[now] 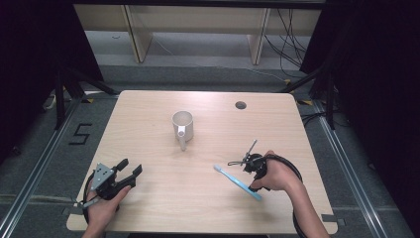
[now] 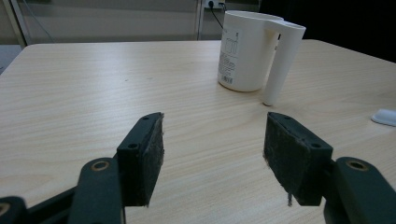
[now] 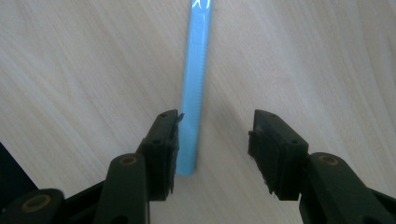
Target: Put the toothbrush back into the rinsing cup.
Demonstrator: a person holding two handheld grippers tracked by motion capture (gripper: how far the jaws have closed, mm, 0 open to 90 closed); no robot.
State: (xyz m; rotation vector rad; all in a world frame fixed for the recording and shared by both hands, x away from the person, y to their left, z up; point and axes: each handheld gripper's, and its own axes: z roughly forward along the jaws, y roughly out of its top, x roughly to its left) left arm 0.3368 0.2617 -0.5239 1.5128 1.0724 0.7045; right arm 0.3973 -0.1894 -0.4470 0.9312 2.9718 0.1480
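Note:
A white mug [image 1: 182, 126] stands upright near the table's middle, its handle toward the person; in the left gripper view the mug [image 2: 250, 51] is ahead and to the right. A light blue toothbrush [image 1: 237, 181] lies flat on the wood at the front right, its white head pointing left. My right gripper [image 3: 214, 144] hangs open right over the handle end of the toothbrush [image 3: 194, 98], which lies between the jaws close to the left pad. My left gripper [image 1: 131, 170] rests open at the front left, nothing between its pads [image 2: 152, 154].
The wooden table [image 1: 148, 124] has a round cable hole [image 1: 240, 105] at the back right. Cables trail from both grippers near the front edge. Wooden furniture legs and loose cables stand on the floor behind the table.

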